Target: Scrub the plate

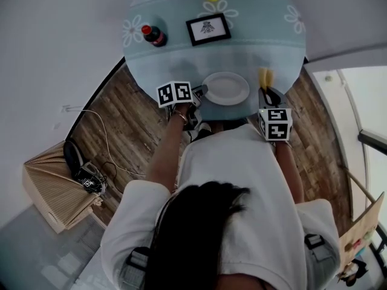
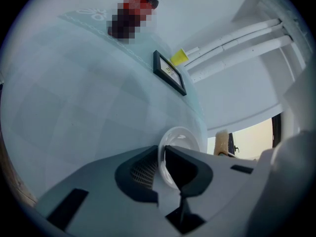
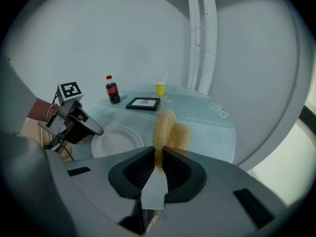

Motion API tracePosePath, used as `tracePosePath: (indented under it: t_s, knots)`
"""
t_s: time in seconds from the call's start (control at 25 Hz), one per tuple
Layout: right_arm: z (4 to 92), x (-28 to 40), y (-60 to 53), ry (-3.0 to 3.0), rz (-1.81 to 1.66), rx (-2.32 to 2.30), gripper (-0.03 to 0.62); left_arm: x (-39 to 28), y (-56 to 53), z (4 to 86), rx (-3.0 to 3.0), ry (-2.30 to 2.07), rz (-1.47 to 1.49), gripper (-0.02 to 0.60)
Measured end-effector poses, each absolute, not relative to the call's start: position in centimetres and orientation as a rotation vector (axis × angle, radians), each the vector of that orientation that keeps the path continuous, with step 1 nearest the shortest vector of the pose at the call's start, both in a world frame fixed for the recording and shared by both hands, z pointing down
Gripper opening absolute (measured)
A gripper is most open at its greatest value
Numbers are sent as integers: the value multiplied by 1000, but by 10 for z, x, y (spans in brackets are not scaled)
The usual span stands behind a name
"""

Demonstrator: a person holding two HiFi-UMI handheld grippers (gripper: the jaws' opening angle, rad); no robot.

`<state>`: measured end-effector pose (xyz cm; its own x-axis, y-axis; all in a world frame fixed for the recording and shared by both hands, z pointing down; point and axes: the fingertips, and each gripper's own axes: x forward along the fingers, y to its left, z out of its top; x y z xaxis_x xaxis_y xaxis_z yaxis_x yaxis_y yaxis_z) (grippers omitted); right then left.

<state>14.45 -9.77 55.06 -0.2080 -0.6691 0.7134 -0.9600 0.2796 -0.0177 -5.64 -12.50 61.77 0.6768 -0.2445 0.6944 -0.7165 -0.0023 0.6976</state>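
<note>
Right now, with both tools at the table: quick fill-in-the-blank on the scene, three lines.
The left tool clamps the plate by its ____.
The right tool holds the sponge; in its view the plate lies to the sponge's ____.
The bottle has a ____ cap.
Missing: rim; left; red.

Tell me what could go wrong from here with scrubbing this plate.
The left claw pinches only the rim of the plate, which lies near the table edge; hard scrubbing might tip it or slide it off.
The right claw holds the sponge by its lower end only; it may fold or slip out.
</note>
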Motion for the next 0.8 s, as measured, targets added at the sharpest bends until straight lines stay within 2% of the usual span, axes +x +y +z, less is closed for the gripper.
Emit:
tracePosePath:
  t_s: [0.8]
  knots:
    - [589, 102, -86, -1880, 655, 1141, 60, -58, -124, 619, 1517, -894, 424, 55]
